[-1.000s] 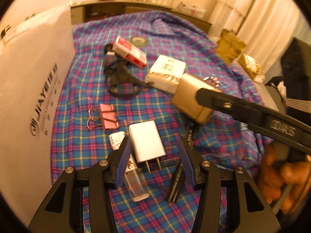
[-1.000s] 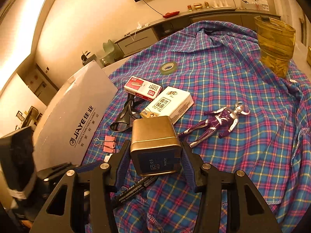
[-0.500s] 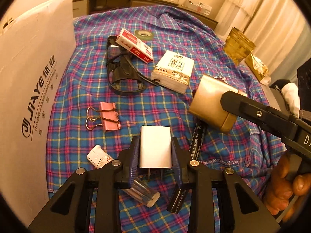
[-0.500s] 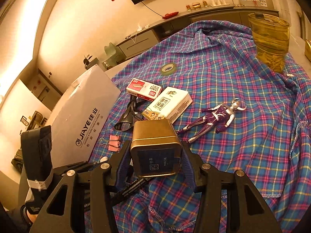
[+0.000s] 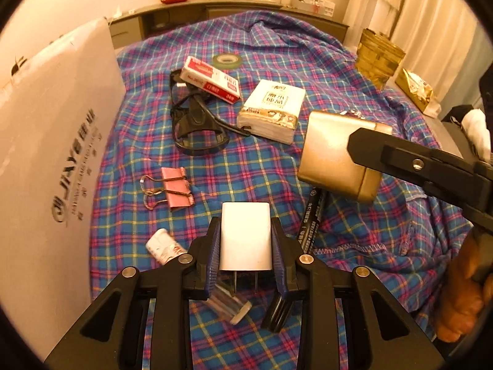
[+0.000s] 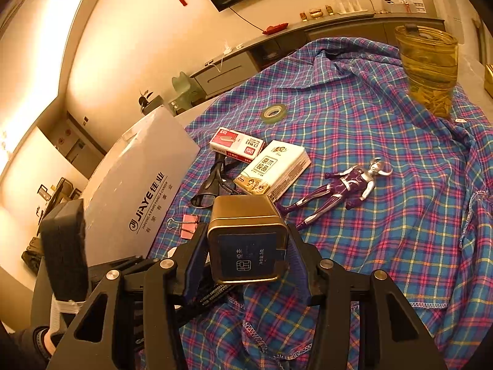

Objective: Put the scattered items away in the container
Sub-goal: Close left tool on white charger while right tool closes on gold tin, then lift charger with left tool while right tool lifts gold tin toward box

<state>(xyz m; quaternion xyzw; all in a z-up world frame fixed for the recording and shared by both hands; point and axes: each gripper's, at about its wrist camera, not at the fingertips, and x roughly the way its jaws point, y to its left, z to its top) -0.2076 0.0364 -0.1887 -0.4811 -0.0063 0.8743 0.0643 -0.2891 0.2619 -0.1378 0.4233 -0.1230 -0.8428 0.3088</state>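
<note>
While left claw [image 5: 246, 251] grips charger [image 5: 246, 236], prongs rearward, right claw [image 6: 248, 254] clamps tin [image 6: 246, 240].

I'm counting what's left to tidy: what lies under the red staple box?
The staple box rests on the far end of the black glasses; their frame sticks out beneath it. Whatever else sits under the box is covered.

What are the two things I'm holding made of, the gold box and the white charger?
Gold box: looks like tin-plate metal with a brushed satin sheen, rolled rim and soft highlights; a dark printed label on its near face. Charger: probably matte white moulded plastic, uniform with rounded corners, and two bare metal prongs.
</note>
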